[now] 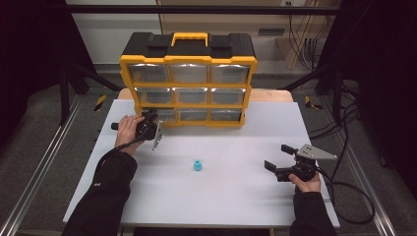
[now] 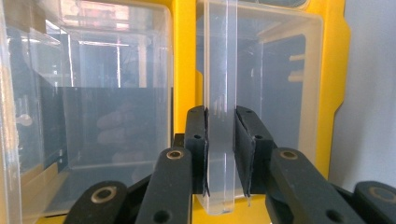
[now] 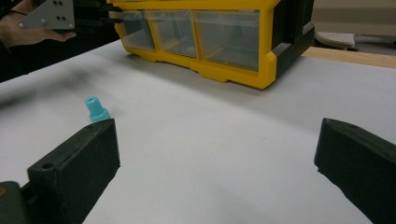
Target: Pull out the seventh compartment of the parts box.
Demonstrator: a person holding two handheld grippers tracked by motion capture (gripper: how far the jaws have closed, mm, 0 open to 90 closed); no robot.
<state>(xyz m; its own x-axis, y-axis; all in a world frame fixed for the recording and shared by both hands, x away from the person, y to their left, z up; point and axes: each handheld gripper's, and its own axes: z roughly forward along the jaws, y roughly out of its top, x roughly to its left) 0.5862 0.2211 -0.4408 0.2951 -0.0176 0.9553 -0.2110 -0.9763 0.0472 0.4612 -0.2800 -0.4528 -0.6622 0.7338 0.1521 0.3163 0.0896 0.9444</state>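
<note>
The left gripper [image 2: 219, 154] is clamped on the clear drawer handle [image 2: 219, 93] rising between its jaws (a grip suited to pulling the organizer's [image 1: 188, 78] bottom-left drawer out). The right gripper [image 3: 215, 163] waits wide open and empty, with the small blue flanged cap [image 3: 95, 110], upright, just ahead of its left jaw.

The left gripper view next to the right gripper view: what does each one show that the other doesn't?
The left gripper view shows the left gripper clamped on a clear drawer handle, with the pads pressing it. The right gripper view shows the right gripper wide open above the white table, with a small blue piece beside one jaw. Both show the yellow drawer cabinet and its clear drawers.
</note>
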